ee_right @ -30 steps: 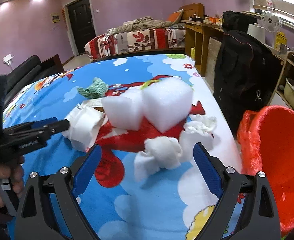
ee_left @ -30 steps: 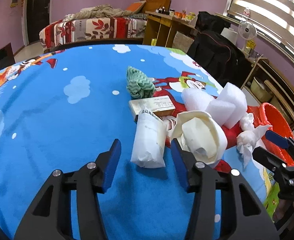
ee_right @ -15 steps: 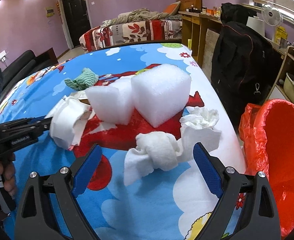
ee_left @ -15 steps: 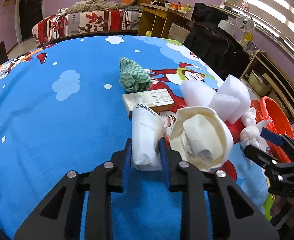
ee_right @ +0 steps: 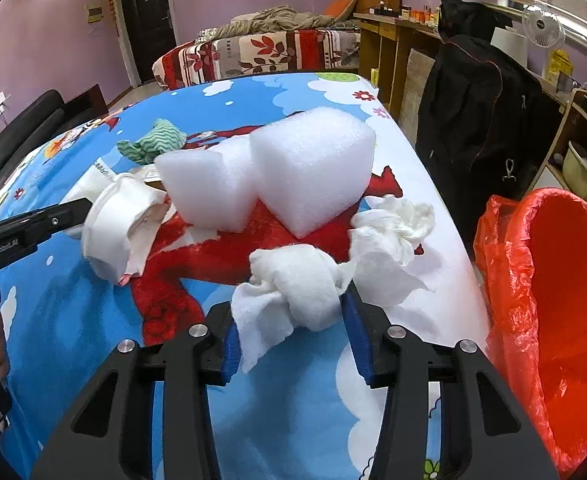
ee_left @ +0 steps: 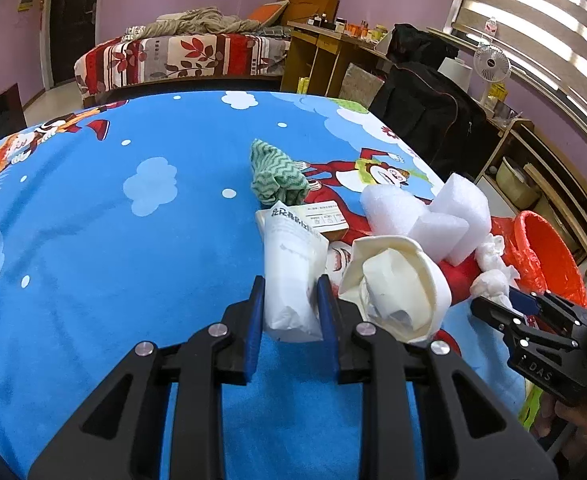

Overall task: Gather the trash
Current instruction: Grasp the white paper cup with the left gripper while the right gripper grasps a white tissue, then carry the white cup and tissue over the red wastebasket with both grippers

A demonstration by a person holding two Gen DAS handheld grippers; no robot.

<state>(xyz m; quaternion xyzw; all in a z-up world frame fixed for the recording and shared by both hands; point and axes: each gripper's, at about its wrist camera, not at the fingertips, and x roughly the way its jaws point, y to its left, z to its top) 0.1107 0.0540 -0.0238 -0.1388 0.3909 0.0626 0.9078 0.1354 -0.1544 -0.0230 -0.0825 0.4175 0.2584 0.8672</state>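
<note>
Presently the left gripper (ee_left: 289, 312) is clamped on a white paper packet (ee_left: 291, 276), long axis pointing away along its fingers, on the desk (ee_left: 93, 260). Right gripper (ee_right: 293, 332), half closed, pinches a tissue wad (ee_right: 297, 280). Red-lined bin (ee_right: 553, 300) interior: contents indiscernible

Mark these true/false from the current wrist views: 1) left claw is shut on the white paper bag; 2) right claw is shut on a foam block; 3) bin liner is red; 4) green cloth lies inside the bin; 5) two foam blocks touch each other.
1) True: the left claw is shut on the white paper bag.
2) False: the right claw is shut on the white tissue wad; the foam blocks lie beyond it.
3) True: the bin has a red liner.
4) False: the green cloth lies on the blue tablecloth.
5) True: they sit side by side, touching.
</note>
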